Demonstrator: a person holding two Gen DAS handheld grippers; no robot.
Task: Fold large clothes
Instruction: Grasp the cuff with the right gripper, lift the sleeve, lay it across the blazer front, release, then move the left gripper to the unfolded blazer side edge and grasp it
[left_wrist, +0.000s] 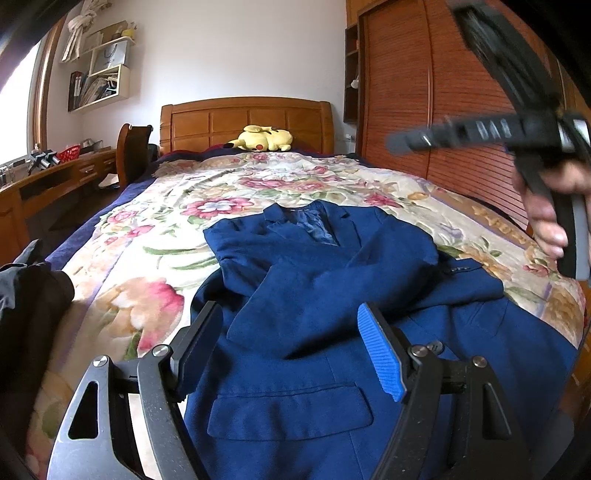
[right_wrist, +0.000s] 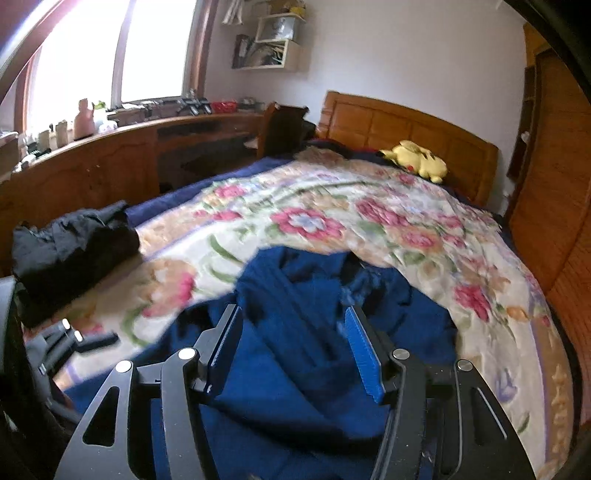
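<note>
The right wrist view is pretty smeared, so the blue jacket (right_wrist: 314, 332) reads there as a dark blue heap with no collar or pocket to make out. In the left wrist view its hem runs off the bottom edge and the near part sits behind the left gripper (left_wrist: 291, 350) frame. The right gripper (left_wrist: 406, 142) is motion-blurred and cut off at the right edge, so its fingers can't be read. The black clothes pile (left_wrist: 26, 295) is chopped by the left edge. Stuff on the wall shelves (left_wrist: 99, 70) is too small to identify.
</note>
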